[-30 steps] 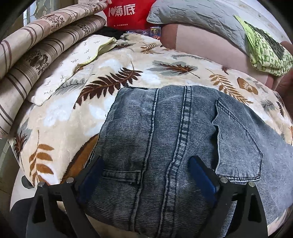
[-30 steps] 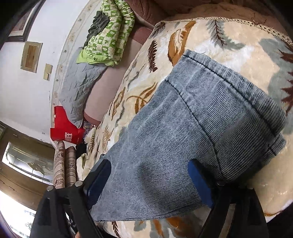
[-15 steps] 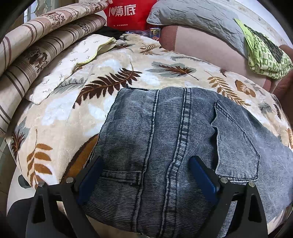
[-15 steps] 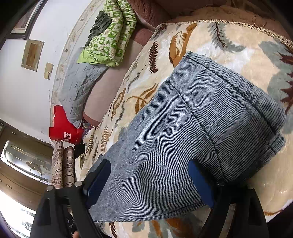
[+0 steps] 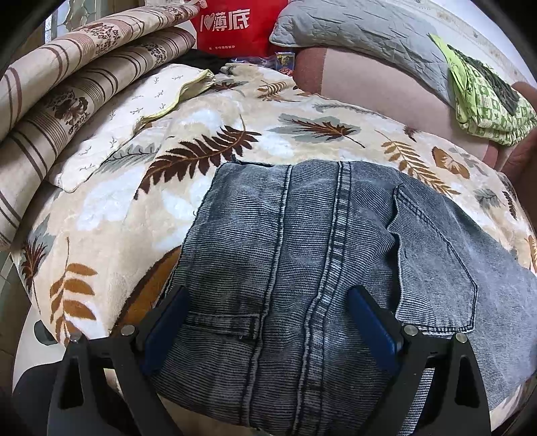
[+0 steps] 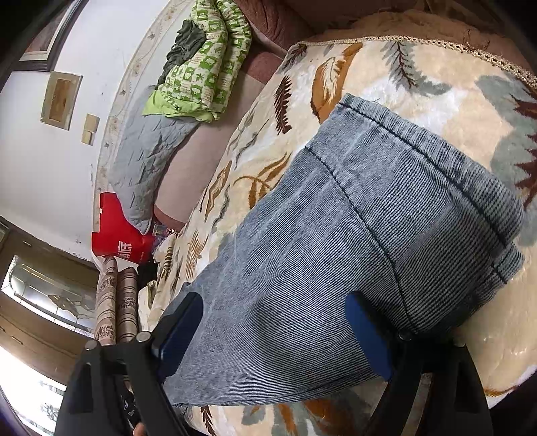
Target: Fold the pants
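The grey-blue denim pants [image 5: 329, 255] lie flat on a leaf-print blanket [image 5: 208, 141]. In the left wrist view I see the waist end, with a back pocket [image 5: 433, 265] and the centre seam. My left gripper [image 5: 268, 322] is open, its blue pads straddling the waistband edge. In the right wrist view the pants' leg end [image 6: 352, 255] shows, with hems stacked at the upper right. My right gripper [image 6: 272, 328] is open, its jaws wide apart over the near edge of the legs.
Striped folded bedding [image 5: 60, 87] and a cream pillow [image 5: 134, 117] lie to the left. A red bag [image 5: 231, 26], a grey quilted pillow [image 5: 362, 37] and a green patterned quilt [image 5: 483, 100] lie at the back by the wall.
Both views have shifted only slightly. The left camera has drawn back a little from the waistband. The pants and both open grippers look unchanged.
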### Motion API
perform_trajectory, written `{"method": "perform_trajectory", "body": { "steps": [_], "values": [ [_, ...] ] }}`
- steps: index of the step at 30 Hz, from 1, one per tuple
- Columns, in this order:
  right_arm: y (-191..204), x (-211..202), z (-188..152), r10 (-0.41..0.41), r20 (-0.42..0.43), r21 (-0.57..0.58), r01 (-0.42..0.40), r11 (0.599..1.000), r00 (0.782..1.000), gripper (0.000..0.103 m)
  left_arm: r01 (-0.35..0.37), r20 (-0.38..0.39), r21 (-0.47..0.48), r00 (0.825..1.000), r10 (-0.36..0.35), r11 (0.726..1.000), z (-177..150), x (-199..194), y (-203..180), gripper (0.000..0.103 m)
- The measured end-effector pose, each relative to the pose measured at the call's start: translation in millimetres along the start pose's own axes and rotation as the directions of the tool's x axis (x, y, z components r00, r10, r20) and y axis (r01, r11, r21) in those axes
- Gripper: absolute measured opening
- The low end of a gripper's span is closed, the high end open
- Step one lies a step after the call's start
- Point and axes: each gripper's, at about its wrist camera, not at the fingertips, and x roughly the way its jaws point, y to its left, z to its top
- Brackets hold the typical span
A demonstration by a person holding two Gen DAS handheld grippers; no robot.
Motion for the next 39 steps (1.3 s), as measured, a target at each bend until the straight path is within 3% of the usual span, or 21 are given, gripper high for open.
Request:
{"method": "perform_trajectory", "body": {
  "steps": [9, 11, 14, 17, 21, 25, 28, 33, 35, 37, 38, 39],
  "values": [
    [4.9, -2.5, 1.4, -0.019, -0.011, -0.014, 0.019, 1.0, 1.0, 0.089, -0.001, 0.012, -0.022, 1.0, 0.001, 1.0, 2.3, -3.8, 3.0, 0.095],
    [14.8, -13.2, 2.3, -0.005, -0.002, -0.043, 0.004, 0.999, 1.0, 0.089, -0.04, 0.069, -0.017, 0.997, 0.041, 0.999, 5.3, -16.8, 2.5, 0.095],
    [24.4, -47.7, 2.1, 0.03, 0.079, -0.067, -0.025, 0.997, 0.996, 0.089, -0.057, 0.162, -0.002, 0.985, 0.057, 0.998, 11.0, -41.6, -3.5, 0.095],
    [-0.5, -71.2, 0.1, 0.005, 0.085, 0.073, -0.011, 0.997, 0.996, 0.089, -0.023, 0.205, 0.028, 0.979, 0.016, 0.999, 15.1, -57.7, -20.1, 0.095],
    [-39.2, -75.9, -1.2, -0.05, 0.044, 0.238, 0.038, 0.97, 0.998, 0.089, 0.085, 0.171, 0.127, 0.979, -0.106, 0.988, 17.1, -64.4, -71.6, 0.095],
    [-57.2, -73.6, 6.2, -0.07, 0.044, 0.322, 0.052, 0.945, 0.997, 0.089, 0.248, 0.061, 0.253, 0.961, -0.271, 0.935, 13.0, -66.1, -145.5, 0.095],
    [-67.6, -72.4, 16.5, -0.082, 0.061, 0.356, 0.056, 0.933, 0.995, 0.089, 0.351, -0.037, 0.305, 0.933, -0.357, 0.885, 2.8, -62.5, -202.1, 0.095],
    [-75.2, -70.3, 29.4, -0.089, 0.065, 0.37, 0.059, 0.927, 0.994, 0.089, 0.417, -0.149, 0.385, 0.908, -0.391, 0.823, -19.6, -54.1, -283.1, 0.095],
    [-74.2, -69.4, 32.1, -0.097, 0.066, 0.36, 0.067, 0.931, 0.993, 0.086, 0.397, -0.18, 0.442, 0.918, -0.354, 0.804, -32.8, -44.9, -310.2, 0.095],
    [-71.9, -68.2, 33.8, -0.137, 0.058, 0.336, 0.109, 0.935, 0.989, 0.074, 0.319, -0.205, 0.54, 0.947, -0.245, 0.779, -51.5, -27.8, -331.8, 0.095],
    [-70.0, -68.6, 32.7, -0.157, 0.053, 0.321, 0.132, 0.938, 0.986, 0.067, 0.283, -0.22, 0.593, 0.957, -0.187, 0.754, -61.9, -18.4, -340.2, 0.095],
    [-68.9, -67.4, 33.8, -0.172, 0.048, 0.311, 0.149, 0.939, 0.984, 0.064, 0.248, -0.185, 0.648, 0.968, -0.167, 0.72, -72.2, -16.6, -346.1, 0.097]
  ]
}}
